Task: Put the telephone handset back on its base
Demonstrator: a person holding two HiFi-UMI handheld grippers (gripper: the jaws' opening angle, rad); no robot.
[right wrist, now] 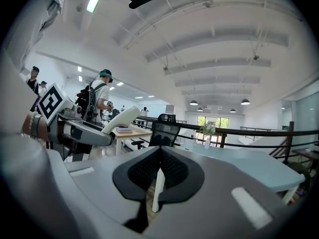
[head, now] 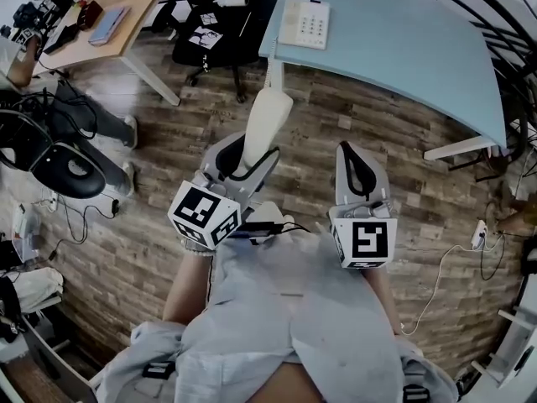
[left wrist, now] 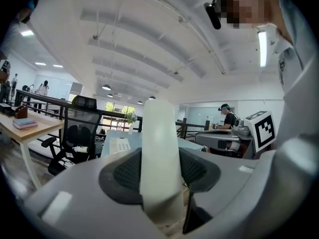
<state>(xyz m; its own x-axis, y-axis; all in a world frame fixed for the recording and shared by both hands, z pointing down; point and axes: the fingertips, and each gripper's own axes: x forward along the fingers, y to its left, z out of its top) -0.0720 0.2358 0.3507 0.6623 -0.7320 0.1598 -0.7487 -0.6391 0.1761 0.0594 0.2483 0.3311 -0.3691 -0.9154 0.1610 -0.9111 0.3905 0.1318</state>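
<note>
1. Head view: left gripper [head: 245, 159] clenched on handset [head: 267, 120]. Handset's long axis runs fwd out of the jaws, free end near desk [head: 403, 49] front edge. Base [head: 304, 22] sits by desk's left edge, well apart from handset. Right gripper [head: 359, 164] has jaws together, empty. Wood floor [head: 336, 124] lies btwn person and desk; chair [head: 220, 23] just left of desk.
2. Left gripper view: handset [left wrist: 159, 148] stands upright btwn pads; base [left wrist: 119, 144] beyond, to its left.
3. Right gripper view: jaws pressed together; handset [right wrist: 119, 118] at left, tilted up-right.

Grey left tool [head: 242, 159], right tool [head: 359, 162]; black pads [head: 362, 168]; black-white marker cubes [head: 205, 212]; pale shirt [head: 285, 309].
</note>
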